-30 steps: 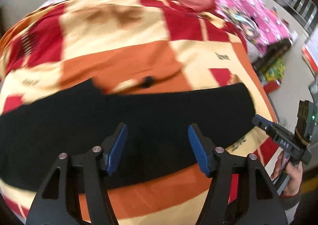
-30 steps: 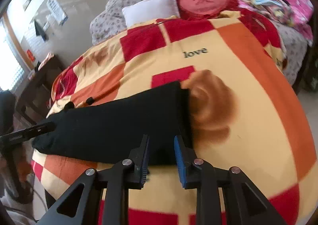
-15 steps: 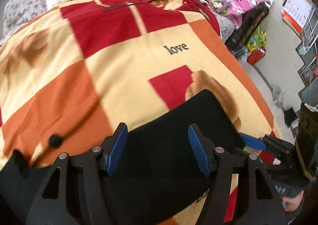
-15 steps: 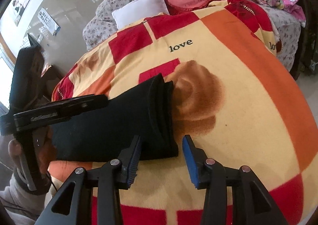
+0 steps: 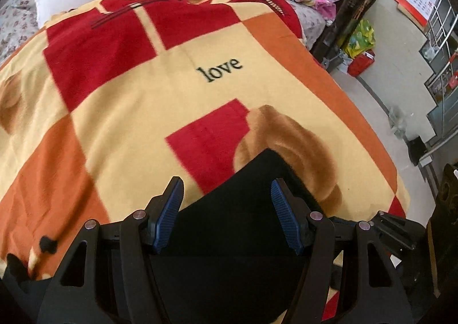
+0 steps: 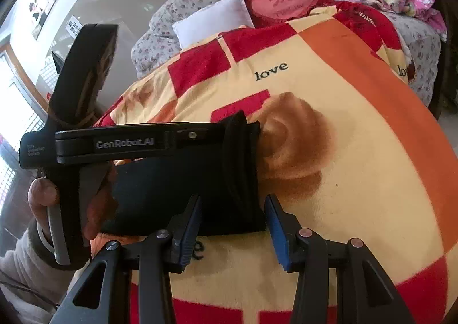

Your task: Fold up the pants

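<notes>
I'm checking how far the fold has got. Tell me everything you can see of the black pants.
The black pants look like soft, plain dark cloth, folded into a thick flat bundle with stacked layered edges at the right end. They lie on the patterned blanket, partly over its brown rose. The left claw reaches across the top; the right claw straddles the near corner, open.

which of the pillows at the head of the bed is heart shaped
The red pillow with the character stitched on it and a frilly edge. The white pillow to its left is a plain rectangle.
</notes>
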A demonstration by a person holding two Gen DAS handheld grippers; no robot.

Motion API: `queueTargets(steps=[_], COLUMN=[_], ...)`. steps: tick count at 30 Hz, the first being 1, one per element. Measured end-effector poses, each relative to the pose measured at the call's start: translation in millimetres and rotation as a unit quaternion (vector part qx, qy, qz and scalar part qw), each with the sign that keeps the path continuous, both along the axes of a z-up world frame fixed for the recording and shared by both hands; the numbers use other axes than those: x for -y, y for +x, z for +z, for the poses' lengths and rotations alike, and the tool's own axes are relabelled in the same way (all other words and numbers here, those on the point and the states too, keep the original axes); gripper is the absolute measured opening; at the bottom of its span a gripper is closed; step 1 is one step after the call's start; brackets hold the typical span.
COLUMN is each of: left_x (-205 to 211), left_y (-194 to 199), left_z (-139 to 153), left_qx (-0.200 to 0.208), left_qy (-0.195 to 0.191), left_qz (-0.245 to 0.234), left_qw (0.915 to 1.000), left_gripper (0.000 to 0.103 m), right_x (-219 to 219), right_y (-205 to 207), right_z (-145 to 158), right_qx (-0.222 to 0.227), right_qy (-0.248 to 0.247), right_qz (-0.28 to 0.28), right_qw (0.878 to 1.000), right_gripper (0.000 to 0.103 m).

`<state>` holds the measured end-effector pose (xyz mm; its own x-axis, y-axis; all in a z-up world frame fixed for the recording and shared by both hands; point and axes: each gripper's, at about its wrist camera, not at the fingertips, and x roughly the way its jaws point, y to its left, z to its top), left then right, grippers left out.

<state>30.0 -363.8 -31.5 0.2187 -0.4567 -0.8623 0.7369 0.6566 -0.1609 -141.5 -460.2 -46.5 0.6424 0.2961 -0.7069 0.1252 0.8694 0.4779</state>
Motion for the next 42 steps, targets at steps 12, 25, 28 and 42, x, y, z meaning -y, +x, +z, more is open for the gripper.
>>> queueTargets(steps=[12,25,28,42], left_x=[37,45,38,-79], left_y=[6,-5,-2,-1], left_z=[-12,-14,-10,76], left_qx=[-0.025,0.01,0.001,0.039], left_qy=[0.006,0.006,-0.011,-0.1], left_qz=[-0.037,-0.083,-0.079,-0.014], left_qw=[0.999,0.9964,0.9969,0.9941], left_gripper=[0.069,0.023,0.013,0.011], right_x=[0,-2,-2,-91], right_y=[9,17,15,37], right_z=[-5,-6,3,84], right_qx=[0.03,0.031,0.047,0.136], right_qy=[0.029,0.038,0.041,0.05], right_qz=[0.006,-0.01,-0.01,0.121], right_qw=[0.999,0.999,0.998,0.982], right_gripper=[0.044,0.024,0.016,0.008])
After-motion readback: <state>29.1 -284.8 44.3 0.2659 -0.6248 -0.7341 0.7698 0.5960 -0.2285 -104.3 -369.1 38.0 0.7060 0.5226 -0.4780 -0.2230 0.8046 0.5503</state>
